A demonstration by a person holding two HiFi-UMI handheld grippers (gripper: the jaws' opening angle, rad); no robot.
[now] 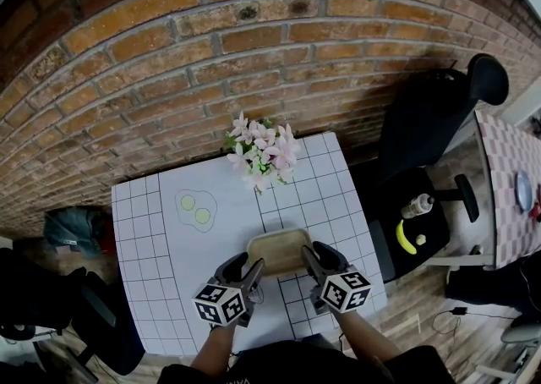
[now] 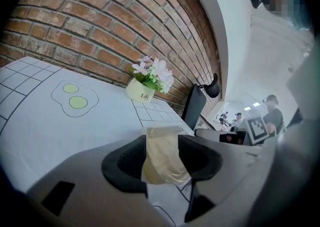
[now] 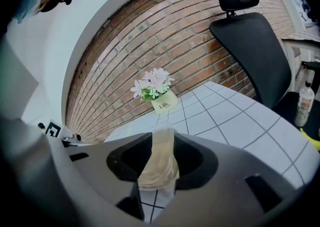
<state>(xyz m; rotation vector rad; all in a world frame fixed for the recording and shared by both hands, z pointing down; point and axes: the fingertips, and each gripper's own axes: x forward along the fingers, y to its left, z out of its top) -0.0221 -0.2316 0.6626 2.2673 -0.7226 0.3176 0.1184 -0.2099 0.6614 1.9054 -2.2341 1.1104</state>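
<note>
Fingers [image 2: 126, 162] of the left gripper [image 1: 254, 272] are closed on the left end of a shallow beige tray [image 1: 279, 249], and fingers [image 3: 196, 157] of the right gripper [image 1: 310, 255] are closed on its right end; each gripper view shows the thin rim pinched edge-on between the dark pads. The grip at both ends, judging by its symmetry, keeps the tray level and shares its load between the two hands. The tray sits over the near part of the table [image 1: 152, 230], which is covered by a white gridded cloth, directly in front of the person; whether it rests on the cloth or hangs just above it cannot be told. Its inside appears empty. At the far edge, close to the brick wall [image 1: 211, 52], a small cream flower pot [image 3: 164, 104] holds pink and white blossoms [image 1: 262, 152], well apart from the tray. A fried-egg drawing [image 1: 196, 209] marks the cloth to the left of the pot. Right of the table, an office chair [image 1: 423, 128] carries a bottle [image 1: 417, 205] and a banana [image 1: 406, 237] on its seat
</note>
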